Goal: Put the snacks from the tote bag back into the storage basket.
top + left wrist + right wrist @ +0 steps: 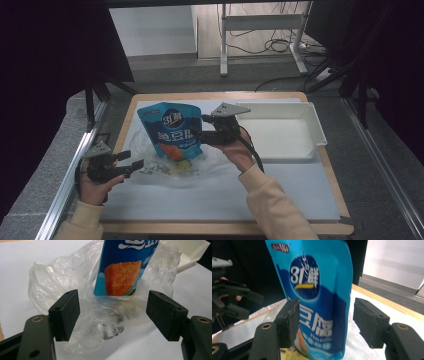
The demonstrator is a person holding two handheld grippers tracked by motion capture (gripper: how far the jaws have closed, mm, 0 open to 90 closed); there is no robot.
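A blue snack pouch [172, 130] stands upright on the white mat, its foot inside a crumpled clear plastic bag [165, 169]. My right gripper [199, 126] reaches in from the right at the pouch's mid-height. In the right gripper view the pouch [319, 302] sits between the open jaws: the left pad [290, 320] lies against its edge, the right pad stands clear. My left gripper [134, 159] rests low at the bag's left side, open. Seen from the left gripper, loose film of the bag [57, 277] lies between its spread pads, with the pouch [122, 272] behind.
A white plastic tray [315, 125] sits at the back right of the wooden table [340, 200], just right of my right hand; its corner [192, 252] shows in the left gripper view. White mat [225, 195] covers the front. Black curtains flank the table.
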